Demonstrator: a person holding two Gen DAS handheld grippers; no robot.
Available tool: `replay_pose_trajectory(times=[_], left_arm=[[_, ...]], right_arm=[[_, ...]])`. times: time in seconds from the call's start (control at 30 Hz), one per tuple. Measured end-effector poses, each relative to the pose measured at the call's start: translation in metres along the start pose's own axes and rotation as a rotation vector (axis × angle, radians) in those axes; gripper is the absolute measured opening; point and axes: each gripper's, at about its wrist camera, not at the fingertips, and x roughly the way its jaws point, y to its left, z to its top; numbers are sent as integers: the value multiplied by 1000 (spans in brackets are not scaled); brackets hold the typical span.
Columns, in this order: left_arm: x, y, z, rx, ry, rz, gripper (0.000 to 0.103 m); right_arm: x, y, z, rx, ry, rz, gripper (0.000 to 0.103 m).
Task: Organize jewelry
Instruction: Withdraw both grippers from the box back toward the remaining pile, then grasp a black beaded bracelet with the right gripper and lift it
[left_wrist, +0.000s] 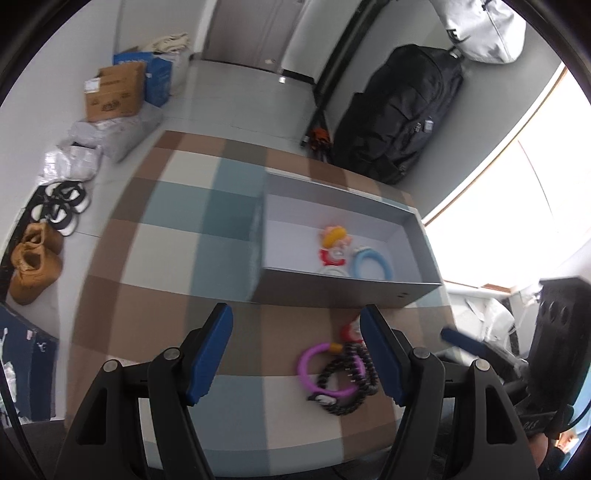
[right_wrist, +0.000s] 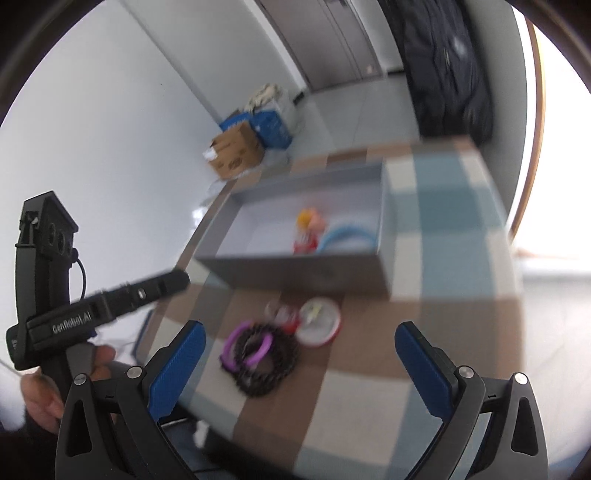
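jewelry pile (left_wrist: 338, 371) beneath open left hand-held gripper (left_wrist: 297, 354)

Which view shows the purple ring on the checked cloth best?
The left wrist view: the purple ring is sharp there, lying on the checked cloth with a dark beaded loop over part of it. The right wrist view shows it blurred, tangled with that loop.

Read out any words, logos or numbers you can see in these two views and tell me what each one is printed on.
"GenRobot.AI": white letters on the black handheld left claw body, seen from the right wrist.
Brown cardboard box on the floor: dark printing and a white label, too blurred to read.
Blue carton behind it: white print, unreadable.
Grey hanging bag: dark logo, unreadable.
Nothing else is readable.
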Motion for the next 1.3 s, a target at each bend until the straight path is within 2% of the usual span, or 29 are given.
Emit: replay_pose_trajectory(times=[0.13, 0.23, 0.33, 0.57, 0.67, 0.73, 0.87, 0.9, 1.0, 1.17, 1.27, 1.3], left_arm=[[-5, 11, -3, -23, -9, 18, 67], [-8, 17, -3, -36, -18, 35, 69], [-11, 23, -3, -50, -32, 48, 76], [-15, 30, -2, -68, -43, 33, 77], [-14, 31, -2, -71, -31, 23, 77], [-14, 31, -2, -70, -27, 18, 77], [-16, 28, -2, -53, -32, 17, 77], [-17, 27, -3, -44, -34, 18, 77], [-16, 24, -4, -24, -32, 29, 77], [-15, 24, -5, -19, -23, 36, 77], [-14, 25, -5, -27, -18, 38, 77], [-13, 25, -5, -28, -16, 40, 77]], right_arm=[[16, 0, -7, 50, 65, 57, 100], [27, 6, -10, 49, 103, 72, 93], [35, 13, -10, 28, 117, 55, 89], [41, 24, -11, 3, 84, -14, 87], [45, 31, -13, -33, 77, -63, 76], [47, 33, -14, -44, 76, -66, 76], [50, 36, -15, -51, 71, -75, 64], [51, 36, -15, -49, 73, -70, 55], [47, 29, -14, -13, 72, -58, 42], [45, 16, -13, 61, 68, -19, 36], [40, 15, -13, 62, 55, -11, 34], [39, 16, -12, 60, 49, -7, 31]])
